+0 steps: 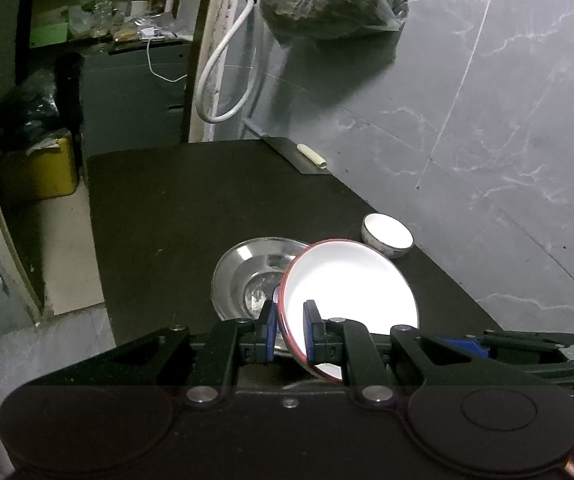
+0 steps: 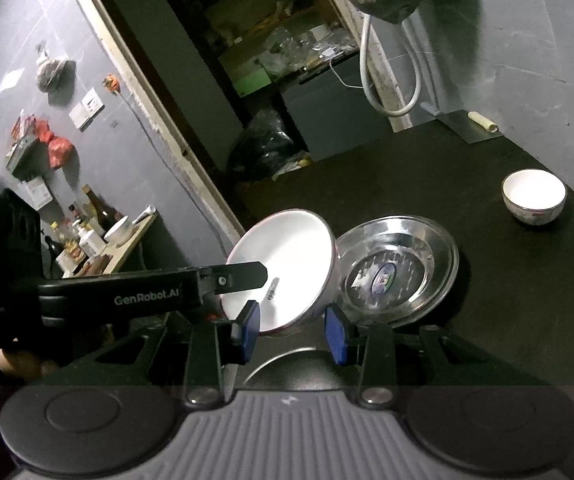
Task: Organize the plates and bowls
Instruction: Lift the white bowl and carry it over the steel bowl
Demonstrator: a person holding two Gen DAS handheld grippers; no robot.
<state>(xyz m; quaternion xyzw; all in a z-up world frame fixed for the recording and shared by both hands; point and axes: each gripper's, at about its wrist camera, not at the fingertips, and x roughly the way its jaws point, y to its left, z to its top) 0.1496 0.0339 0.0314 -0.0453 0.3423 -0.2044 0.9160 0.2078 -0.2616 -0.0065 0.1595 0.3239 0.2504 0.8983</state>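
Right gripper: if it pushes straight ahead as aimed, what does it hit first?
Most likely the white red-rimmed plate held tilted by the left gripper; it fills the line ahead of the right gripper. The steel bowl sits just right of that. Depth is unclear.

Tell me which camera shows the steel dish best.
The right wrist view: the steel dish sits almost whole on the black table, sticker visible inside, only its near left edge hidden by the white plate. In the left wrist view that plate covers the dish's right half.
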